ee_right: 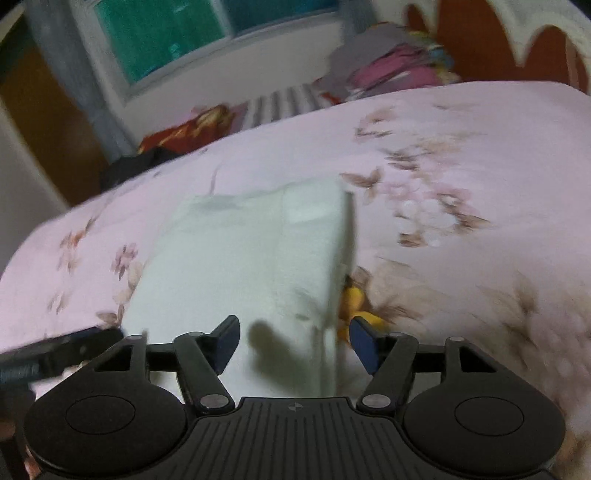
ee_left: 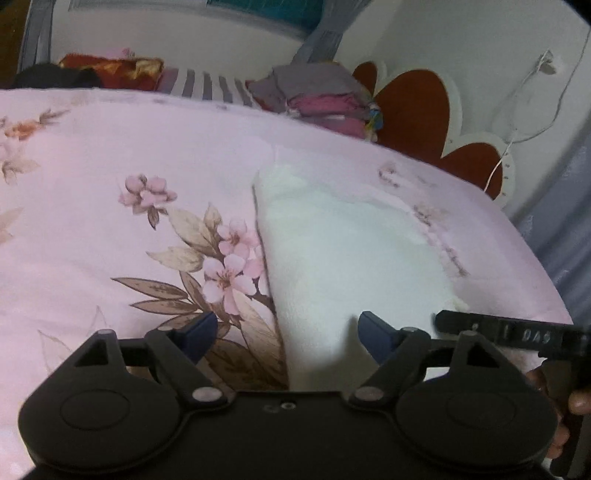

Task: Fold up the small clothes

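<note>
A small white garment (ee_left: 343,258) lies flat on the pink floral bedsheet (ee_left: 110,229), folded lengthwise. My left gripper (ee_left: 288,336) is open, its blue pads on either side of the garment's near left edge, holding nothing. In the right wrist view the same white garment (ee_right: 251,254) lies ahead, with a yellow patch (ee_right: 352,299) showing under its right edge. My right gripper (ee_right: 293,341) is open over the garment's near right corner and holds nothing. The right gripper's black body (ee_left: 517,334) shows at the right of the left wrist view.
A stack of folded clothes (ee_left: 325,99) in grey and pink sits at the far side of the bed by a red and white headboard (ee_left: 417,107). A red and yellow cloth (ee_left: 110,70) lies at the far left. A window (ee_right: 177,33) is behind.
</note>
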`<state>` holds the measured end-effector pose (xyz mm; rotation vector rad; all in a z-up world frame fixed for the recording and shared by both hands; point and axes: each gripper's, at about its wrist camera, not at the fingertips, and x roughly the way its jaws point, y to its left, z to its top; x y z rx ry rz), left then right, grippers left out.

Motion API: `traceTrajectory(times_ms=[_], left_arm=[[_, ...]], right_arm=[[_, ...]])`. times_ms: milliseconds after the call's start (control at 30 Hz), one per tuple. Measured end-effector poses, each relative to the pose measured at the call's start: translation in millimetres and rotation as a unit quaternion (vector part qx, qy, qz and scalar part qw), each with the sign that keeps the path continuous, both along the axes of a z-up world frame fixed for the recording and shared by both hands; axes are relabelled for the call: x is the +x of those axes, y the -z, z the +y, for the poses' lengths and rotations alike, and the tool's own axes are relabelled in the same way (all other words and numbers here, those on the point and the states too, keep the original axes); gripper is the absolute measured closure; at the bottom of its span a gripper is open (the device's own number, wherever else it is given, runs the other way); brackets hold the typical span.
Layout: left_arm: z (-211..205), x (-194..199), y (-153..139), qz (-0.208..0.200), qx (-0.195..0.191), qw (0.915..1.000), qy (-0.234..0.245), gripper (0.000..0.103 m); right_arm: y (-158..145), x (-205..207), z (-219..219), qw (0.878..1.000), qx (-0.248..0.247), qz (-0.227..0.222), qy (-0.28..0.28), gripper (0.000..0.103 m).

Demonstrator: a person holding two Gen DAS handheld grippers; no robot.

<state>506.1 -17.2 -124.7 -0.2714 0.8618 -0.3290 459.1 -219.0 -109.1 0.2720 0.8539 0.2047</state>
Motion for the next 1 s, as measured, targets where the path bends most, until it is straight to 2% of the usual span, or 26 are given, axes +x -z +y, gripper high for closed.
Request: traceTrajectory(times_ms=[100,167,267,367,400,467,533,600,700,800,833,867,933,967,1000], left_arm=[[-4.1,-3.7,4.7,0.003,0.013,0.9999,-0.002,0.02],[-3.6,-5.3,5.1,-0.002,0.016,0.9999,-0.004,0.02],[-0.5,-1.6,6.1,-0.001,0.005,1.0,-0.008,0.02],[0.9,6.3,7.6,0.006,-0.016,0.9998,-0.013,0.021],[1.7,9.4,8.2,0.01,-0.03,0.9994,-0.014,0.021],[5.8,16.6,12.2,0.028,-0.075,0.9967,-0.016,0.021],[10.4,23.4,18.2,0.049,-0.12,0.9914,-0.02,0.021],[16.0,27.8,22.6,0.06,-0.146,0.987,-0.031,0.022],[21.7,34.0,26.2,0.07,-0.167,0.9827,-0.04,0.024],[17.5,38.6,25.3,0.07,-0.155,0.9848,-0.034,0.027],[15.3,40.1,24.2,0.069,-0.148,0.9859,-0.034,0.031],[12.5,41.3,23.5,0.067,-0.138,0.9875,-0.037,0.042],[6.3,42.7,23.0,0.065,-0.124,0.9895,-0.037,0.049],[1.9,43.3,21.3,0.061,-0.118,0.9908,-0.029,0.053],[-4.3,43.7,19.0,0.058,-0.102,0.9928,-0.025,0.053]], right_arm=[[16.2,9.3,-12.3,0.999,-0.052,0.015,0.005,0.039],[23.0,8.2,-43.7,0.999,0.018,0.033,0.032,0.039],[14.4,1.9,-59.8,0.998,0.061,0.006,0.026,0.039],[21.3,16.0,-76.7,0.985,0.173,0.021,0.012,0.039],[26.6,23.1,-80.6,0.98,0.198,0.031,0.011,0.039],[36.7,36.1,-87.5,0.975,0.216,0.047,0.02,0.039],[49.6,46.9,-95.1,0.963,0.259,0.072,0.02,0.039],[56.4,54.1,-100.3,0.951,0.298,0.081,0.004,0.039],[53.9,65.4,-100.0,0.952,0.29,0.092,-0.021,0.039],[46.9,75.3,-89.8,0.961,0.254,0.096,-0.058,0.039],[47.0,79.6,-83.7,0.96,0.251,0.1,-0.069,0.039],[45.3,80.6,-77.0,0.963,0.24,0.096,-0.08,0.039],[42.2,82.3,-67.6,0.968,0.222,0.085,-0.083,0.04],[41.6,82.9,-63.9,0.97,0.215,0.08,-0.079,0.044],[39.9,78.7,-58.4,0.976,0.193,0.072,-0.073,0.055]])
